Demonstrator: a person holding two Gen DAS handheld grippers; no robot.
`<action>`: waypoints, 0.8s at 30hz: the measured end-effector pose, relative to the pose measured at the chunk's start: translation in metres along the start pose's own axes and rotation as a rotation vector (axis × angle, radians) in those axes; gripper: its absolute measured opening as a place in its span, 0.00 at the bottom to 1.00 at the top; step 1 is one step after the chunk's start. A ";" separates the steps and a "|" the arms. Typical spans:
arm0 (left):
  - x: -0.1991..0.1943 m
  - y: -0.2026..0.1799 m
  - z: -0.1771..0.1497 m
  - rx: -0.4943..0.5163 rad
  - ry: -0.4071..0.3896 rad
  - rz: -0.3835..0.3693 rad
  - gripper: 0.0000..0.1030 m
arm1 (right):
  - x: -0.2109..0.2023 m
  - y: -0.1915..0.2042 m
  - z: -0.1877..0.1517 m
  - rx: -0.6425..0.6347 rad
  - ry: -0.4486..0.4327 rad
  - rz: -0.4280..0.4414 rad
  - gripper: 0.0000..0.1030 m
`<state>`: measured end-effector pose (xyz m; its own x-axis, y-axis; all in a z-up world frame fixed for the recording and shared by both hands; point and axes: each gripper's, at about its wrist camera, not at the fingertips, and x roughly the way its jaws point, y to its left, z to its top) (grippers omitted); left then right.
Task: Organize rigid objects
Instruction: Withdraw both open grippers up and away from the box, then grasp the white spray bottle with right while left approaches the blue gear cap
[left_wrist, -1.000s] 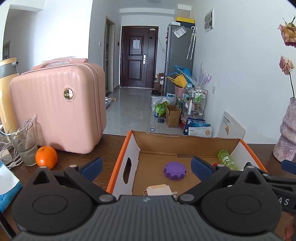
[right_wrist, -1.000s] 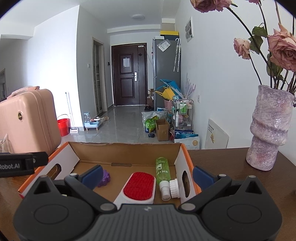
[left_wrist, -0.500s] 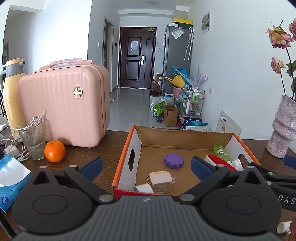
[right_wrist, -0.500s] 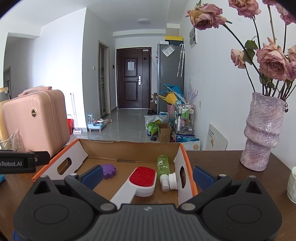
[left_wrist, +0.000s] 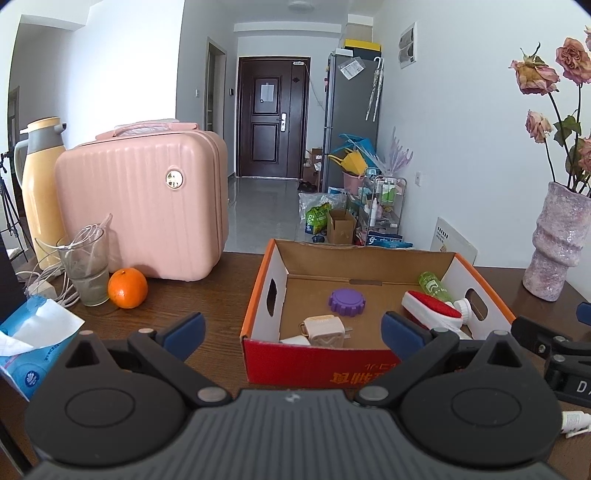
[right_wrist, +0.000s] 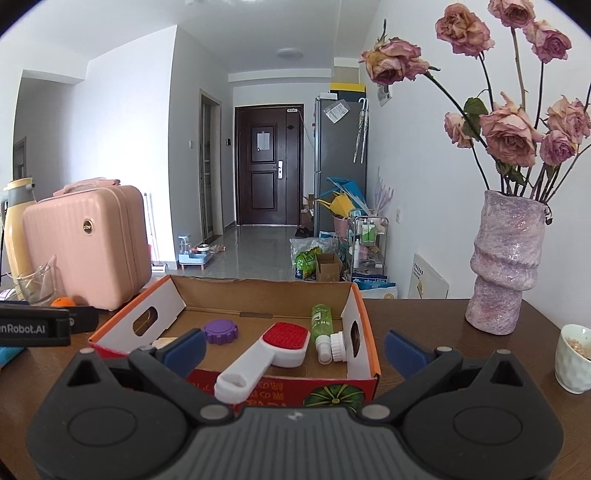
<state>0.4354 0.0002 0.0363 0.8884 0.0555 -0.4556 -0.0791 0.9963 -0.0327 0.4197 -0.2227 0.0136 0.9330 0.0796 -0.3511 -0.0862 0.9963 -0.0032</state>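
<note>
Both grippers have drawn back from the cardboard box (left_wrist: 373, 363). Left wrist view: left gripper (left_wrist: 291, 326) spread wide, empty; purple gear (left_wrist: 346, 301) and plug (left_wrist: 324, 329) inside the box. Right wrist view: right gripper (right_wrist: 294, 349) wide apart, empty; red brush (right_wrist: 275, 350) and green bottle (right_wrist: 321, 325) inside.

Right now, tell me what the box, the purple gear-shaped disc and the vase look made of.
Box: corrugated cardboard, raw brown inside, printed glossy red and orange outside.
Purple gear-shaped disc: likely moulded plastic, matte, uniform colour.
Vase: probably ceramic or stone-like; rough, mottled lilac surface with a slight sparkle.
</note>
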 end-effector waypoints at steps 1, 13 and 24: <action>-0.003 0.001 -0.001 -0.001 0.000 -0.002 1.00 | -0.004 -0.001 -0.002 0.000 -0.002 -0.001 1.00; -0.040 0.009 -0.024 0.008 -0.014 0.005 1.00 | -0.046 -0.004 -0.025 0.011 -0.021 -0.009 1.00; -0.067 0.011 -0.051 0.024 -0.013 0.008 1.00 | -0.082 -0.002 -0.053 -0.003 -0.025 0.004 1.00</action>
<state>0.3518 0.0046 0.0211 0.8937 0.0642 -0.4440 -0.0755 0.9971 -0.0077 0.3246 -0.2333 -0.0075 0.9411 0.0839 -0.3275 -0.0905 0.9959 -0.0047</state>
